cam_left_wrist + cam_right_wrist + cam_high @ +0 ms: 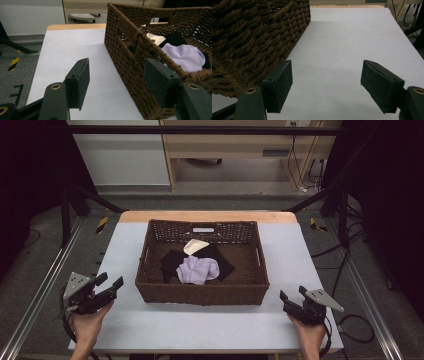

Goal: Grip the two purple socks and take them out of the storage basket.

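A brown wicker basket [150,290] sits mid-desk [125,320], holding a lilac cloth [198,269] on top of a black garment [172,260], with a cream piece [195,245] behind them. The left gripper [111,282] hovers just beside the basket's left near corner, the right gripper [292,296] off its right near corner. Both sets of jaws stand wide apart, holding nothing.

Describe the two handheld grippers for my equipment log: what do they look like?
The left gripper and right gripper match: black bodies, each topped by a grey three-cornered plate with small holes, and a black cable trailing by the wrist. Each has two flat rectangular black jaws faced with dark matte pads, mounted on arms with brass-coloured pivot rings. The forearms reach the frame edge with no sleeves visible.
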Tool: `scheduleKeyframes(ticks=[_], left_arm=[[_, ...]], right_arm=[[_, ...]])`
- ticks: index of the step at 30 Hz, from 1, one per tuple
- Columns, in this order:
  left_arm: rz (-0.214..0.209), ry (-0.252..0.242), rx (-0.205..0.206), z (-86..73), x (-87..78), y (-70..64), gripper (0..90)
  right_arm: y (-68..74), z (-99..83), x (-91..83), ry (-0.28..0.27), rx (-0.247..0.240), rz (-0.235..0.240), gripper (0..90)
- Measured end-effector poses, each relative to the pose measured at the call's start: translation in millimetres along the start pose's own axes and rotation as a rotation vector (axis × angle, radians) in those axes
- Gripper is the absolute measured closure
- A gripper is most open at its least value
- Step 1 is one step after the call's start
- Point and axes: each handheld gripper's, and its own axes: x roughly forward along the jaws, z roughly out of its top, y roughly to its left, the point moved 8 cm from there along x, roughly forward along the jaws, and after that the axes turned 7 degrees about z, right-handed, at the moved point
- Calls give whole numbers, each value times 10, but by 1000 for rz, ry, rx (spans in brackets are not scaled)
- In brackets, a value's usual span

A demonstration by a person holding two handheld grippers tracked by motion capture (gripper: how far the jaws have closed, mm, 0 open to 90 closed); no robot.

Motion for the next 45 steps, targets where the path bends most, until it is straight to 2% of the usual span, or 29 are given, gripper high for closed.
scheduleKeyframes(ticks=[9,13,19,23,39,45], left_arm=[[-16,-24,20,260,40,-134,396],[-31,-36,8,411,66,-208,400],[-58,-48,15,620,119,-358,401],[-65,-56,34,730,167,-488,402],[-89,4,162,998,560,-1020,388],[-108,21,187,1066,718,-1237,369]], right_arm=[[-1,-21,25,15,-8,-7,252],[-6,-26,33,22,-4,-13,249],[-7,-29,37,26,-3,-14,250],[6,-26,31,17,-18,-18,248],[12,-37,42,34,-18,-10,261],[14,-36,44,34,-21,-5,269]])
